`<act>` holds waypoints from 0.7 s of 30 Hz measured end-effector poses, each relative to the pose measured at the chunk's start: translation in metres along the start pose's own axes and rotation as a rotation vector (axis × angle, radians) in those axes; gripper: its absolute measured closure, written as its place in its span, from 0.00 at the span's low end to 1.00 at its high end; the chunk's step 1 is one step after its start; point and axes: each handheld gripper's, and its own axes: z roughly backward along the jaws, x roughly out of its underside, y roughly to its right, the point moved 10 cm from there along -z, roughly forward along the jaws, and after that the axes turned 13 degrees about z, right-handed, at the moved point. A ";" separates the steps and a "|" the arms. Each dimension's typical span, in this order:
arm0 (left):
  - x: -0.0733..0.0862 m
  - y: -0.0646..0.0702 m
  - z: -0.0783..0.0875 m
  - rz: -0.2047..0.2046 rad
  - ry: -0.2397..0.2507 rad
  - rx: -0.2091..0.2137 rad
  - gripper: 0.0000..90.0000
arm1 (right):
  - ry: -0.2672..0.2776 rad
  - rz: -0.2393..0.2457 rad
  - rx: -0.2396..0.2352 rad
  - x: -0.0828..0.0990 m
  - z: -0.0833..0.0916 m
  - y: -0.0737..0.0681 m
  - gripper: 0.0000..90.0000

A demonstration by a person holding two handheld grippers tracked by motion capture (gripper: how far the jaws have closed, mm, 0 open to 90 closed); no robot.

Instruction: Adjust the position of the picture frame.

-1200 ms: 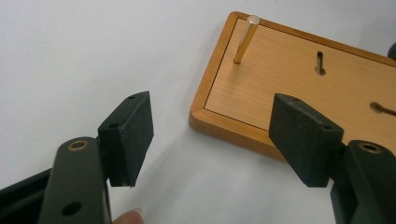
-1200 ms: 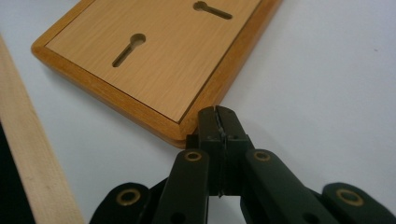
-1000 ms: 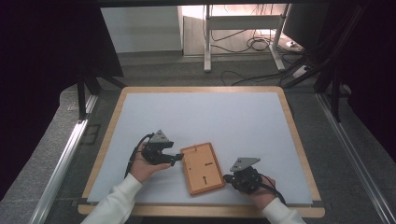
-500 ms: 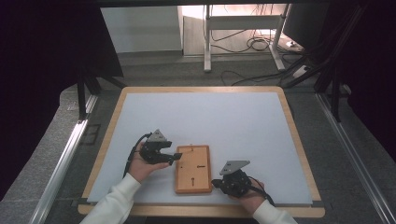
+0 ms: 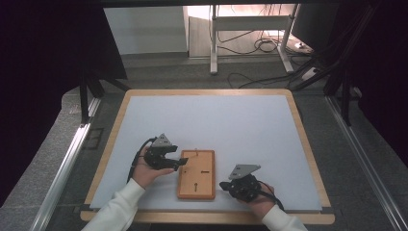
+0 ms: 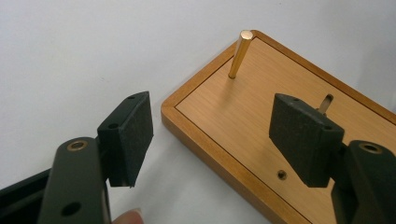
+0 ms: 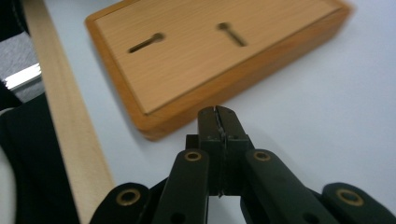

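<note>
The board (image 5: 196, 174) is now seen squared up on the white mat (image 5: 231, 120), its long sides running away from the person; a second ago it was lying skewed, its far end turned to the left. So it has been swung round in the last moment, and the near-right corner has been brought in towards the right gripper (image 5: 225, 185).

That right gripper is pressed fully shut, nothing held between its jaws. In the right gripper view the closed tips (image 7: 218, 122) are seen just beside the board's side edge (image 7: 243, 77), near a corner; whether they touch it cannot be told. Two keyhole slots (image 7: 145, 42) are shown in the board's top face.

The left gripper (image 5: 181, 162) is held wide open at the board's far-left corner, and nothing is gripped. In the left gripper view the pads (image 6: 133, 128) are spread either side of the board's edge (image 6: 219, 149), one over the mat, the other above the wood. A brass peg (image 6: 239, 53) is seen standing slightly tilted in the board near its far corner, well clear of both pads.

The turn is judged to be a positioning step: the board has been lined up, and the peg is now placed ahead of the open left jaws. A reach for the peg looks likely next.
</note>
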 end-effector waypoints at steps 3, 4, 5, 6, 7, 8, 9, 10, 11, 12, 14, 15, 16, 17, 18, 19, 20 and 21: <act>0.000 0.000 0.000 -0.002 -0.002 -0.003 0.34 | 0.025 -0.029 0.057 0.010 0.014 0.024 1.00; 0.000 0.000 0.000 -0.002 -0.002 -0.003 0.34 | 0.025 -0.029 0.057 0.010 0.014 0.024 1.00; -0.001 0.001 0.001 -0.008 0.001 -0.004 0.34 | 0.032 -0.052 0.084 0.016 0.021 0.034 1.00; -0.001 0.002 0.001 -0.011 0.002 -0.004 0.34 | 0.037 -0.061 0.097 0.019 0.024 0.039 0.99; -0.001 0.002 0.001 -0.011 0.002 -0.004 0.34 | 0.037 -0.061 0.097 0.019 0.024 0.039 0.99; -0.002 0.003 0.001 -0.016 0.002 -0.004 0.34 | 0.038 -0.068 0.109 0.021 0.027 0.043 0.99; -0.001 0.004 0.001 -0.018 0.001 -0.002 0.34 | 0.038 -0.072 0.137 0.026 0.032 0.051 0.98; -0.001 0.004 0.000 -0.022 -0.001 -0.002 0.34 | 0.038 -0.072 0.137 0.026 0.032 0.051 0.98; 0.000 0.004 0.000 -0.024 -0.003 -0.002 0.34 | 0.038 -0.079 0.148 0.029 0.035 0.055 0.98; 0.000 0.004 0.000 -0.025 -0.004 -0.001 0.34 | 0.036 -0.083 0.158 0.032 0.037 0.058 0.98; 0.000 0.004 -0.001 -0.025 -0.005 0.003 0.34 | 0.030 -0.100 0.181 0.038 0.042 0.064 0.98; -0.001 0.004 -0.001 -0.025 -0.005 0.005 0.34 | 0.032 -0.112 0.190 0.041 0.043 0.068 0.98; -0.001 0.004 -0.001 -0.026 -0.006 0.006 0.34 | 0.030 -0.124 0.199 0.044 0.045 0.072 0.98; -0.001 0.004 -0.001 -0.027 -0.006 0.007 0.34 | 0.030 -0.124 0.199 0.044 0.045 0.072 0.98; -0.001 0.004 -0.002 -0.029 -0.006 0.007 0.34 | 0.023 -0.129 0.204 0.047 0.045 0.074 0.98; -0.002 0.004 -0.002 -0.029 -0.005 0.008 0.34 | 0.023 -0.129 0.204 0.047 0.045 0.074 0.98; -0.002 0.004 -0.002 -0.027 -0.003 0.009 0.34 | 0.020 -0.129 0.203 0.048 0.045 0.074 0.96; -0.002 0.004 -0.002 -0.028 -0.003 0.010 0.34 | 0.015 -0.129 0.202 0.048 0.044 0.074 0.92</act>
